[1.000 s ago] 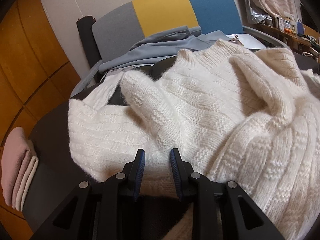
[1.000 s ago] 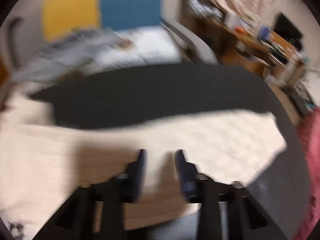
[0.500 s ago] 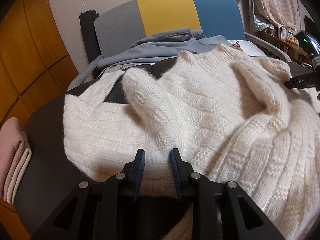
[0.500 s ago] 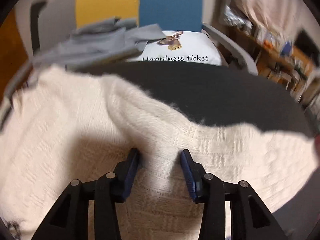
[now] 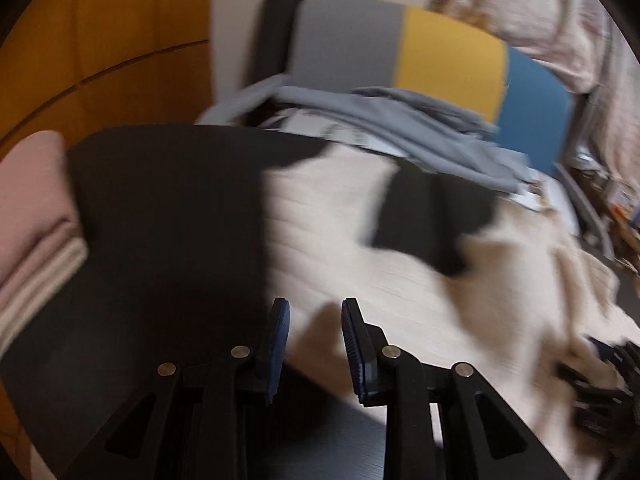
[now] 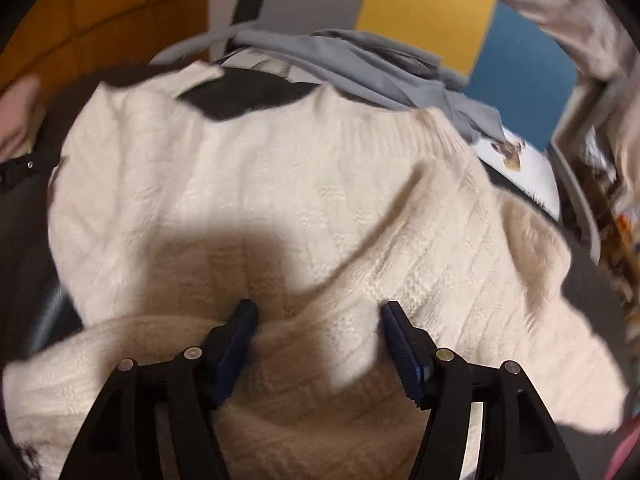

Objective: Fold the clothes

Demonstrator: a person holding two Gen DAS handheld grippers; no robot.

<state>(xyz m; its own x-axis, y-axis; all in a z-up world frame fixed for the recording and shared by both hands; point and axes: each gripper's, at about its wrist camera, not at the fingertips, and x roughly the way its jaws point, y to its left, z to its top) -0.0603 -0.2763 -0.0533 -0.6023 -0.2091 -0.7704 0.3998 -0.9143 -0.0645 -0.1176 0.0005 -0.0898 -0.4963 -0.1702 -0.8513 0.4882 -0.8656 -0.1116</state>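
Note:
A cream knit sweater [image 6: 280, 184] lies spread on the dark table [image 5: 160, 216]. In the left wrist view the sweater [image 5: 400, 288] is blurred and reaches from the middle to the right. My left gripper [image 5: 314, 312] is open just above the sweater's left edge, with nothing between its fingers. My right gripper [image 6: 318, 312] is open wide, and a thick fold of the sweater [image 6: 312, 332] bulges between its fingers. The right gripper also shows at the right edge of the left wrist view [image 5: 608, 376].
Grey clothes [image 5: 400, 120] are piled on a chair with a grey, yellow and blue back [image 5: 440, 56] behind the table. A folded pink and beige stack [image 5: 32, 216] lies at the table's left edge. A white printed item [image 6: 516, 164] lies at the back right.
The left gripper swung left, so bare table now fills its left half. The right gripper's fingers opened wider around the sweater fold and sit lower over the sweater.

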